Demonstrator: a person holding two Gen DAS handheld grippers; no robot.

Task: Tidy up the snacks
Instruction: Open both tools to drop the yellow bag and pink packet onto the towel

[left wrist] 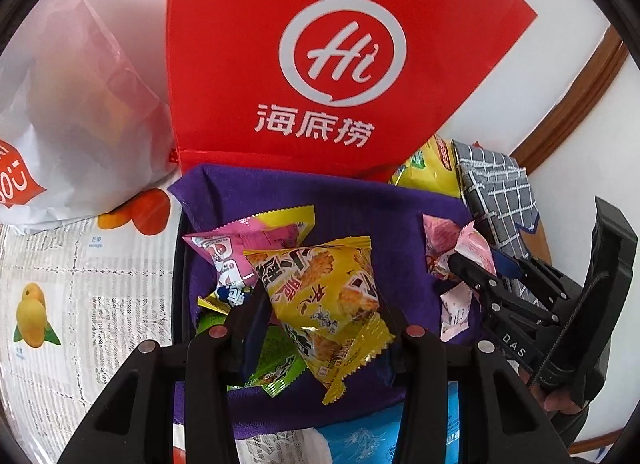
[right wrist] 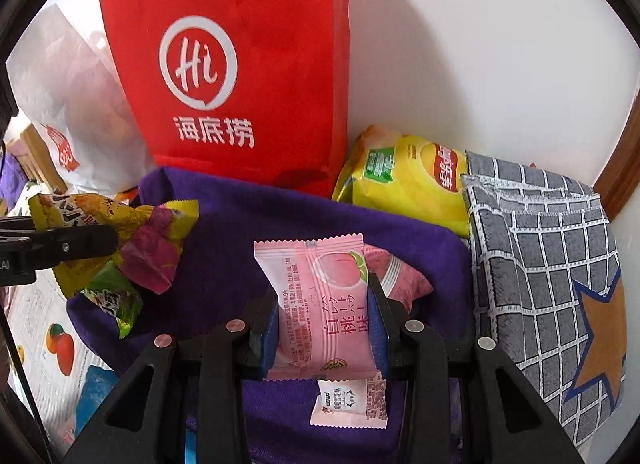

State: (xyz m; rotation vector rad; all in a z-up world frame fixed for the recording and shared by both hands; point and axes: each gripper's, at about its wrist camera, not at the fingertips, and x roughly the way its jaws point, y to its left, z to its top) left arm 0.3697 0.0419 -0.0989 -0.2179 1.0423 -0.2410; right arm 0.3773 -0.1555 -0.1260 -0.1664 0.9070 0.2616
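A purple cloth [left wrist: 360, 200] holds loose snack packets. My left gripper [left wrist: 322, 324] is shut on a yellow snack packet [left wrist: 320, 284], held just above a pink packet [left wrist: 236, 248] and a green packet [left wrist: 276, 364] on the cloth's left side. My right gripper [right wrist: 322, 300] is shut on a pink peach packet [right wrist: 320, 304] over the cloth's [right wrist: 224, 256] right side, above other pink packets [right wrist: 400, 280] and a small pink one [right wrist: 348, 404]. Each gripper shows in the other's view: the right gripper [left wrist: 464, 264] with its pink packet, the left gripper [right wrist: 84, 244] with the yellow packet [right wrist: 80, 204].
A red bag with a white "Hi" logo [left wrist: 344, 56] stands behind the cloth, with a white plastic bag [left wrist: 72, 112] to its left. A yellow chips bag [right wrist: 404, 180] and a grey checked pouch [right wrist: 540, 272] lie at the right. The fruit-print tablecloth [left wrist: 80, 304] and a blue packet [left wrist: 360, 440] are nearer.
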